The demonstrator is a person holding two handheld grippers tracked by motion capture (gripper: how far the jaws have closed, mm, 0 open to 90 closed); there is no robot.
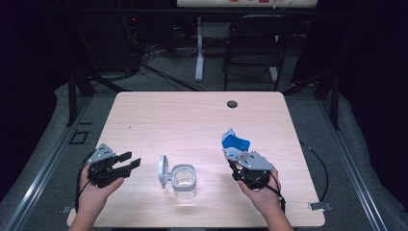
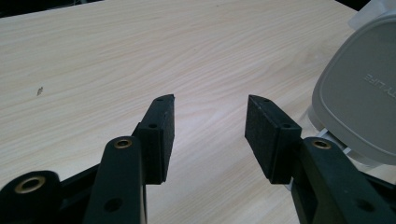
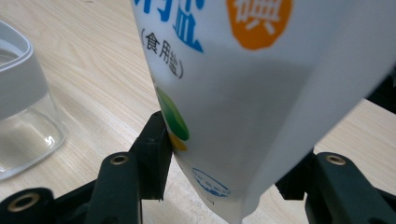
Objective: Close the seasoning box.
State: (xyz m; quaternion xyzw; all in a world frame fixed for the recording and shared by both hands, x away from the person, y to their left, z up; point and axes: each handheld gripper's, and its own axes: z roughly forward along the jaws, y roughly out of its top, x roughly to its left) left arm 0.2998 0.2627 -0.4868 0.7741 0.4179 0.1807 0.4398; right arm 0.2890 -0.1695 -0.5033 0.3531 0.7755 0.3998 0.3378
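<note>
Salt bag [image 1: 235, 144], white with blue print, stands right of centre in the high view, pinched between the jaws of the right tongs [image 1: 239, 166]. Lower centre, a clear glass container [image 1: 184, 181] sits on the tabletop [image 1: 192, 120] with its grey lid [image 1: 163, 171] flipped up. At lower left, the left tongs [image 1: 130, 161] are spread with nothing between them.
</note>
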